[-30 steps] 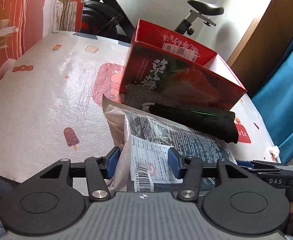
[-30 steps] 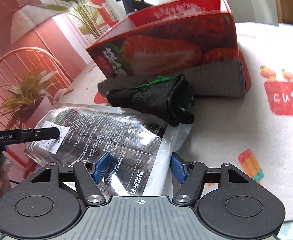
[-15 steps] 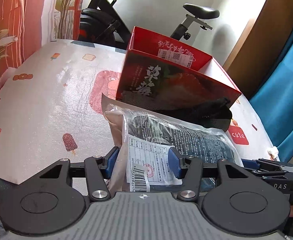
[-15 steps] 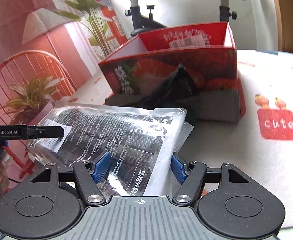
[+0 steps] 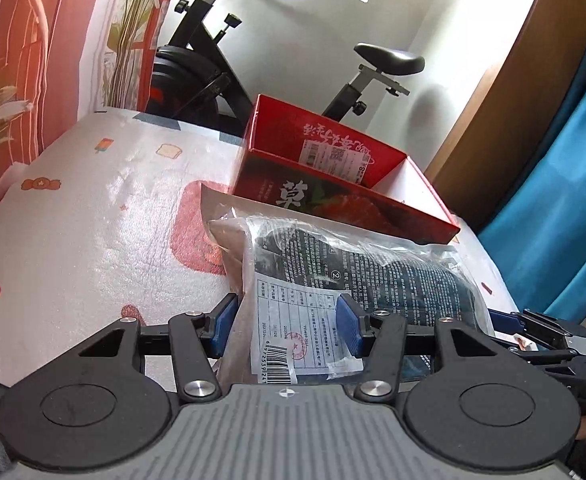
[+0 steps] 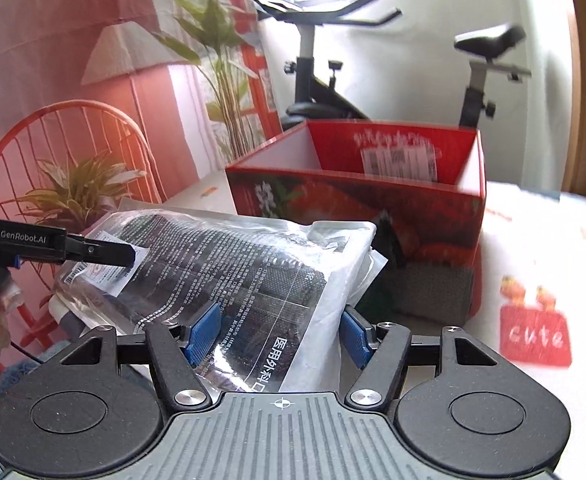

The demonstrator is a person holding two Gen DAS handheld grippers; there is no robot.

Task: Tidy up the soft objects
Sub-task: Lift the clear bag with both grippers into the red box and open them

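- Printed wall hanging (image 5: 25, 52) with plant motifs is filling the far left of the room; an exercise bike (image 5: 221, 60) is standing behind the table, and a blue curtain (image 5: 565, 184) is hanging at the far right.
- White table cover (image 5: 85, 216) with ice-lolly and "cute" prints is spreading under everything.
- Left gripper (image 5: 287, 326) is sitting at the near left end of the packet (image 5: 357, 264); its blue pads (image 5: 223, 322) are standing on either side of the labelled corner, at a middling gap. The packet's plastic is lying between them; whether the pads are pressing it cannot be told from the left view.
- In the right view, the left gripper's black finger is lying across the packet's white label.
- Packet, clear plastic over dark contents with white print, is being held up off the table between both tools, just in front of the box (image 5: 345, 184).
- Right gripper (image 6: 279, 334) is sitting at the packet's other end, blue pads (image 6: 203, 332) flanking the printed plastic at a middling gap; firm contact cannot be confirmed.
- Box, red with strawberry print, is standing open-topped on the table, a white label on its inner wall.
- Grey cloth (image 6: 437, 290) is lying against the box's front foot; a dark item (image 6: 389, 240) is showing between packet and box, too hidden to identify.
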